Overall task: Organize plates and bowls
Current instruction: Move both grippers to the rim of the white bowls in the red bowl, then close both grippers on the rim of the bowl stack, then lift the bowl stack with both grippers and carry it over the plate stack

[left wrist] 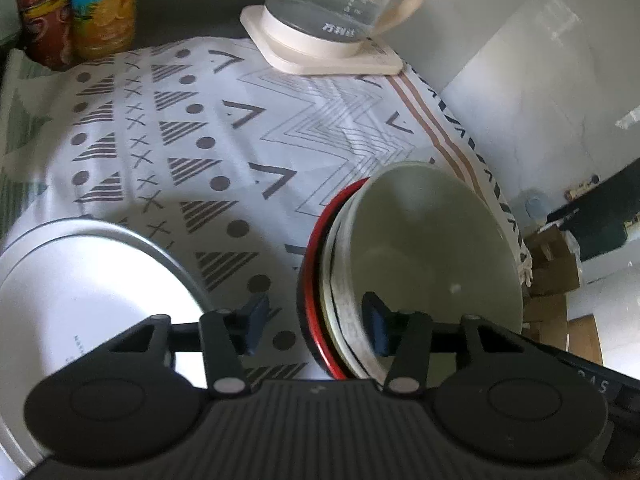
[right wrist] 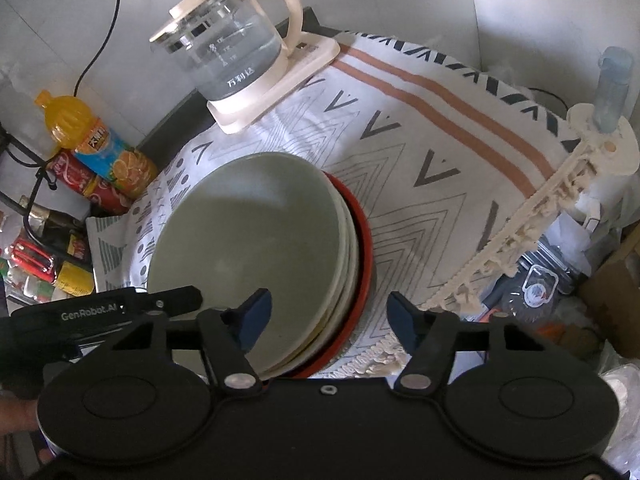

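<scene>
A stack of dishes sits on the patterned cloth: a pale green bowl point(left wrist: 432, 248) on top, white dishes under it, a red plate point(left wrist: 310, 280) at the bottom. My left gripper point(left wrist: 316, 324) is open; its fingers straddle the stack's near left rim. A large white plate point(left wrist: 80, 296) lies to its left. In the right wrist view the same green bowl point(right wrist: 248, 240) and red plate point(right wrist: 364, 240) show. My right gripper point(right wrist: 330, 316) is open, straddling the stack's right rim.
A glass kettle point(right wrist: 232, 52) on a cream base stands at the back of the table. Drink bottles point(right wrist: 96, 152) stand at the back left. The cloth's fringed edge point(right wrist: 512, 236) marks the table's right side, with clutter and boxes beyond on the floor.
</scene>
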Demonstrator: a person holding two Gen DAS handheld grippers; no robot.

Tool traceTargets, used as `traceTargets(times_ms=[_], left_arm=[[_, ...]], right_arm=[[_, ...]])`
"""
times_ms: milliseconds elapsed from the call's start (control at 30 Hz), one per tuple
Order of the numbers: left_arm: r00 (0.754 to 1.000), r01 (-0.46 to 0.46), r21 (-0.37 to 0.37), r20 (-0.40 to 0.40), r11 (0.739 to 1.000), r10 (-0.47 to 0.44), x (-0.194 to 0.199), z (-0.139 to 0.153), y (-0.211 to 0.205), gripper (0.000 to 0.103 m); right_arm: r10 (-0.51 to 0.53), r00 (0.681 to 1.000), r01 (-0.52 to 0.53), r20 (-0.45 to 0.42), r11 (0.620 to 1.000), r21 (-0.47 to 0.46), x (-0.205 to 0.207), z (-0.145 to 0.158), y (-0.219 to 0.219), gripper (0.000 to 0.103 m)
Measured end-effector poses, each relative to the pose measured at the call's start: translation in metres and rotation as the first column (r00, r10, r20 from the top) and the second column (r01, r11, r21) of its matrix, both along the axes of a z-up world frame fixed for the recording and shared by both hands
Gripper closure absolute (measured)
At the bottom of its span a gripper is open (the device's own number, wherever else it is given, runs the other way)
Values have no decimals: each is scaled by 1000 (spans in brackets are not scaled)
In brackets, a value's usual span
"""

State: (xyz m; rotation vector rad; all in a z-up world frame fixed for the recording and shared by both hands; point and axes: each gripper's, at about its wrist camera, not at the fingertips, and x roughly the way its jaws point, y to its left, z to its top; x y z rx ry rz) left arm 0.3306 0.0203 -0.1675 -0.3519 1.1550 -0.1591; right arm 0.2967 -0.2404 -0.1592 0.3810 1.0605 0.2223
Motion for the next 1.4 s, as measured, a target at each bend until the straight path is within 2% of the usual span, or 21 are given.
traceTargets(times_ms=[67, 133, 267, 567, 867, 1033, 1400], left_arm=[[1000, 10, -12, -11, 1000, -10, 4, -3, -2, 63], [1000, 26, -15, -17, 1000, -26, 7, -5, -4, 69], [999, 45, -4, -28, 999, -45, 12, -12, -9, 72], [998, 53, 4, -41, 999, -53, 17, -22, -11, 75], [998, 34, -25, -52, 999, -35, 20, -26, -7, 75], [999, 18, -27, -45, 999, -19, 14, -21, -4, 75], [998, -48, -23, 39, 999, 49, -4, 11, 9, 75]], right_arm=[[-11, 1000, 11, -10, 1000, -1, 3, -4, 2, 47], [-16, 1000, 16, -21, 1000, 0, 4, -7, 3, 57], [-32, 999, 32, -34, 999, -16, 6, -13, 3, 64], [-42, 998, 41, -53, 999, -7, 10, -22, 2, 66], [-18, 996, 16, -84, 1000, -26, 20, -31, 5, 68], [-17, 996, 14, -84, 999, -42, 17, -28, 7, 70], [53, 998, -53, -17, 998, -25, 9, -3, 17, 70]])
